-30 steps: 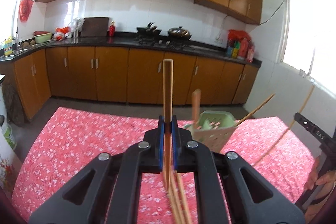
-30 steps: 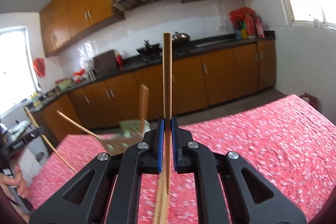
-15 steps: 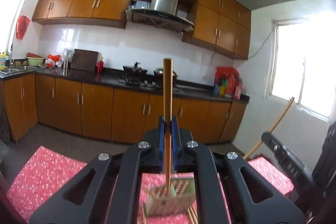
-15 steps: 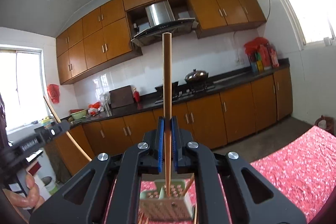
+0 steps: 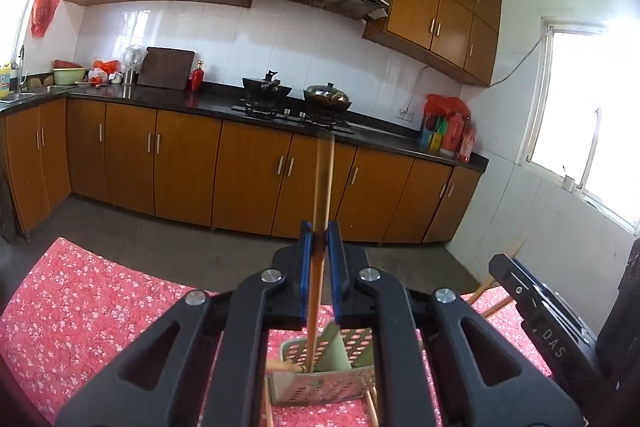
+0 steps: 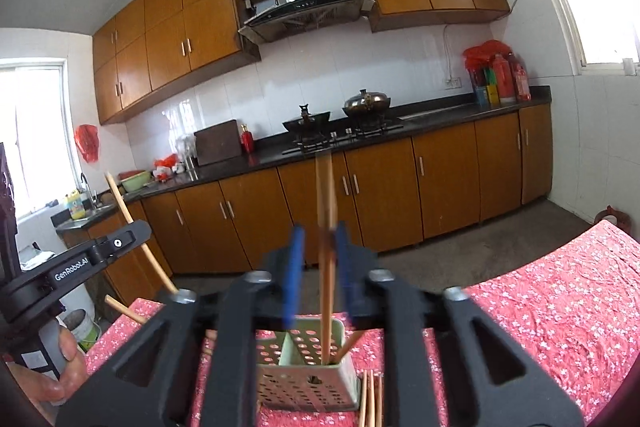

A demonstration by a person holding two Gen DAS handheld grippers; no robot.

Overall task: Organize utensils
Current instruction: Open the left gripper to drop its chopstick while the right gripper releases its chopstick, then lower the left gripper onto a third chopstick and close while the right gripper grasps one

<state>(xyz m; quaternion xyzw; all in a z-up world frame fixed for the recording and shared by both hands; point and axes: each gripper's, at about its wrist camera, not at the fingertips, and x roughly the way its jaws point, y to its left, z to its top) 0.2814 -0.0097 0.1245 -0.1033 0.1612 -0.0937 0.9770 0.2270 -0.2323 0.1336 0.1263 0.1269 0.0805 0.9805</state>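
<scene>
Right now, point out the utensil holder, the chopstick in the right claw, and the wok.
utensil holder (image 6: 308,383): right wrist view, perforated front wall.
chopstick (image 6: 326,195): right wrist view, upper shaft above the claw.
wok (image 5: 267,91): left wrist view, its bowl.

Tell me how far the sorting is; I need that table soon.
Underway. Done: a chopstick leans in the holder. In hand: each hand-held gripper has a chopstick over the holder, the left clamped, the right opening to drop its own. Left: loose chopsticks on the cloth beside it.
</scene>
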